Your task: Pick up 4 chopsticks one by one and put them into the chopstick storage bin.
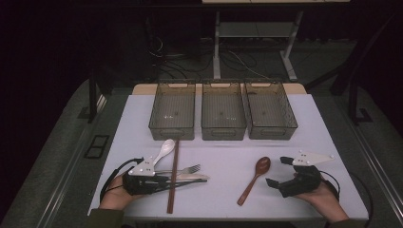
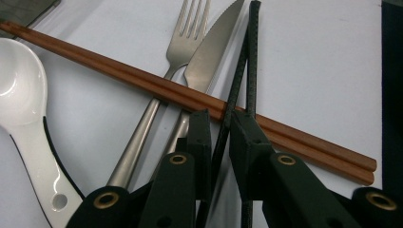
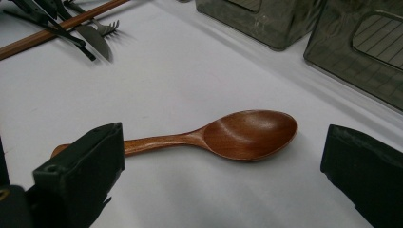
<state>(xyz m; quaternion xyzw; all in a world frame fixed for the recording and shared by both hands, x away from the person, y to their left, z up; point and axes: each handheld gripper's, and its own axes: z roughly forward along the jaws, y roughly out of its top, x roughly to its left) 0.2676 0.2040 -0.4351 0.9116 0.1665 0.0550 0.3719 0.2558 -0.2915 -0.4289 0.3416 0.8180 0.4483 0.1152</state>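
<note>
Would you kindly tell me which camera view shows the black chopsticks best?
The left gripper view: the black chopsticks run up between that gripper's nearly shut jaws, crossing the brown chopsticks. The high view shows them as thin dark lines; the right gripper view shows them far off.

Chopsticks (image 1: 172, 175) across fork (image 1: 188, 169), apparently knife (image 1: 192, 176).

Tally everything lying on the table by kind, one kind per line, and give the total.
Bins: 3
Spoons: 2, the white one and the wooden one
Forks: 1
Knives: 1
Brown chopsticks: 1 pair
Black chopsticks: 1 pair, between the jaws of the left gripper
Total: 9, counting each pair as one
</note>
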